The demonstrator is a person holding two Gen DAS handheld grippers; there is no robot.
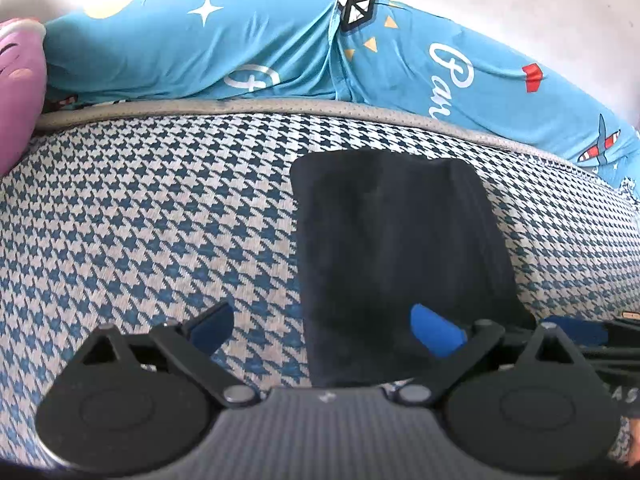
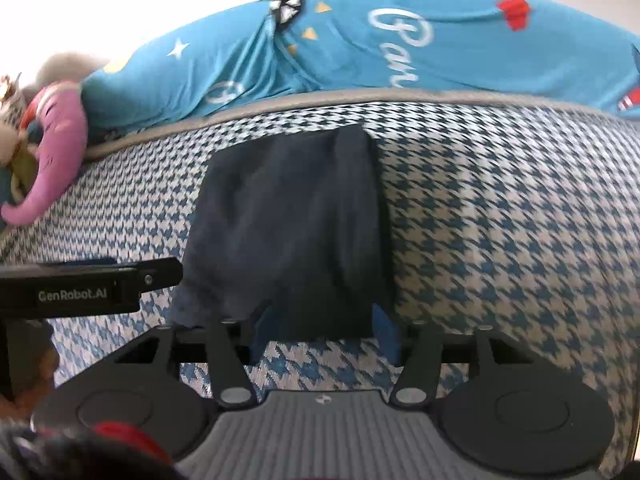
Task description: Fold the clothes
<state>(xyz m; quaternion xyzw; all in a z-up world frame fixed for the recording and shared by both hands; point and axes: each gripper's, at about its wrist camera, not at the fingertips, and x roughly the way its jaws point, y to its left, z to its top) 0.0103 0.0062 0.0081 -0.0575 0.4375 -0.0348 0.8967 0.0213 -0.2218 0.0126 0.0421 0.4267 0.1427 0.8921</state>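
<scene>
A dark folded garment (image 1: 400, 248) lies flat on a blue-and-white houndstooth surface (image 1: 160, 220). My left gripper (image 1: 324, 332) is open wide at the garment's near end. Its right pad (image 1: 438, 334) rests over the cloth and its left pad (image 1: 212, 328) is over bare houndstooth. In the right wrist view the same garment (image 2: 288, 220) stretches away from my right gripper (image 2: 324, 326), which is open. The cloth's near edge lies between its blue pads (image 2: 386, 328). The left gripper (image 2: 80, 288) shows side-on at the garment's left near corner.
A grey piped edge (image 1: 240, 106) bounds the houndstooth surface at the back. Beyond it lies turquoise printed bedding (image 1: 240, 52) against a white wall. A purple plush toy (image 2: 60, 152) sits at the far left. Bare houndstooth (image 2: 520, 240) extends right of the garment.
</scene>
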